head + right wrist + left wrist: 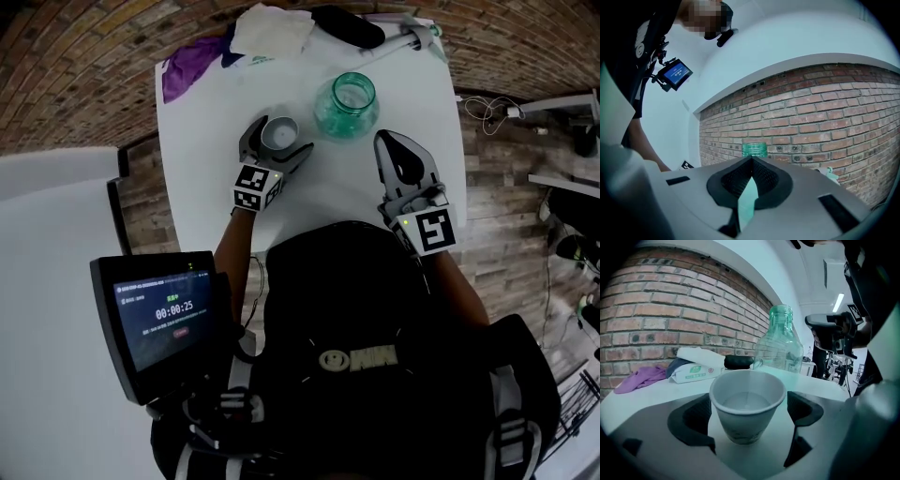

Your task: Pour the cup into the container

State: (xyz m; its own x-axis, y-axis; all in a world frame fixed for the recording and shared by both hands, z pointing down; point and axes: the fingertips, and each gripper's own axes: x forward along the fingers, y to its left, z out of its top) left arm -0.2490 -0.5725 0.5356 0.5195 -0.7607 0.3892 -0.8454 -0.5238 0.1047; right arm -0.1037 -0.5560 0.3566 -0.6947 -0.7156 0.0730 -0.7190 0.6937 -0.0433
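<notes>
Cup of white paper [743, 425], part full of clear liquid, stands upright on the white table [328, 202] just left of the green glass jar [345, 105]. It sits between the parted jaws of the left gripper [278, 142], whose pads flank its wall and show no squeeze. Right gripper [384, 141] sits just right of the jar, nearer the person, with its jaws pressed fully together on nothing.

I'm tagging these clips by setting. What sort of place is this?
Probably a lab or workshop rigged for recording, not a home: a white table by a bare brick wall, and a screen running a timer beside the person.
</notes>
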